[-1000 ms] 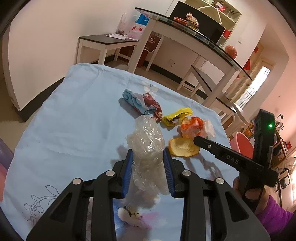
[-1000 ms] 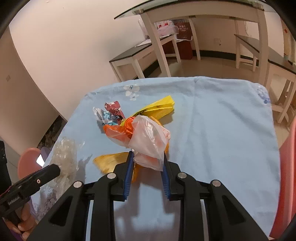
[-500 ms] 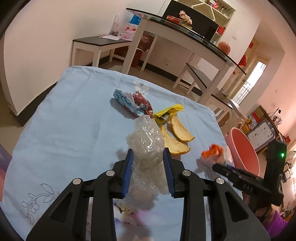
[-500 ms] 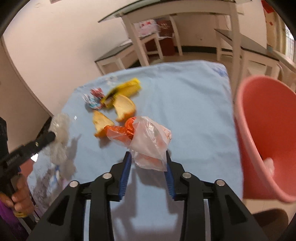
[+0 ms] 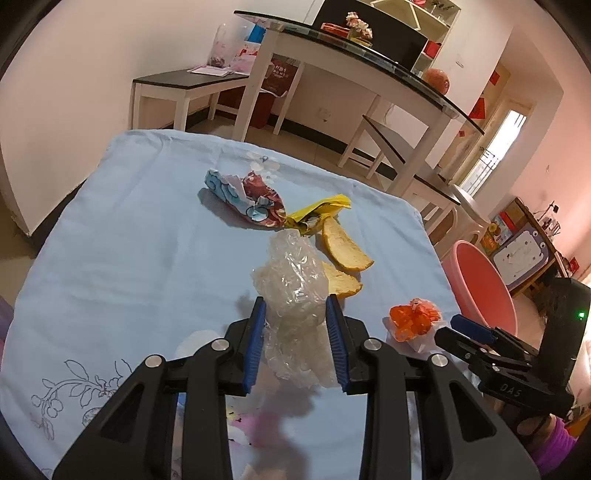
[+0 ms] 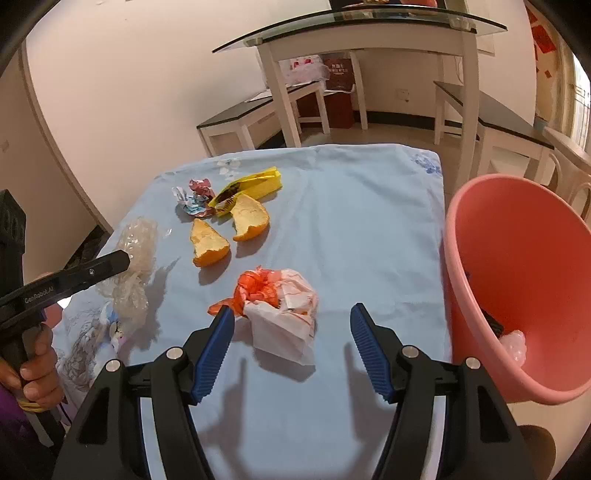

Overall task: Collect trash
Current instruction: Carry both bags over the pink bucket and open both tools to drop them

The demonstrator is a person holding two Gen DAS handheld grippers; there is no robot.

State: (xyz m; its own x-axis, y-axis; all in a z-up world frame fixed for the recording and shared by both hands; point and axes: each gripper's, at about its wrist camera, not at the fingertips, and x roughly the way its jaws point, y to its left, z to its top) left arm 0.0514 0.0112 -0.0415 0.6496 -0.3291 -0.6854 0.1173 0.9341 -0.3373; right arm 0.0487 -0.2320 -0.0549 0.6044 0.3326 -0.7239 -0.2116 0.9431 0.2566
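This was a lived-in home, most likely a dining and living room. A glass-topped dining table point(image 5: 373, 55) on white legs stood against the far wall with dark-topped white benches point(image 5: 184, 83) tucked beside it. Behind it rose a shelf unit point(image 5: 417, 22) with ornaments and a bunch of flowers point(image 5: 358, 24). Red paper decorations point(image 5: 480, 107) hung on the pink wall near a bright balcony door point(image 5: 502, 144). A child's drawing board point(image 5: 524, 254) leaned among boxes on the floor. The table point(image 5: 129, 258) in front wore a pale blue floral cloth, and a pink plastic tub point(image 6: 517, 266) stood at its edge
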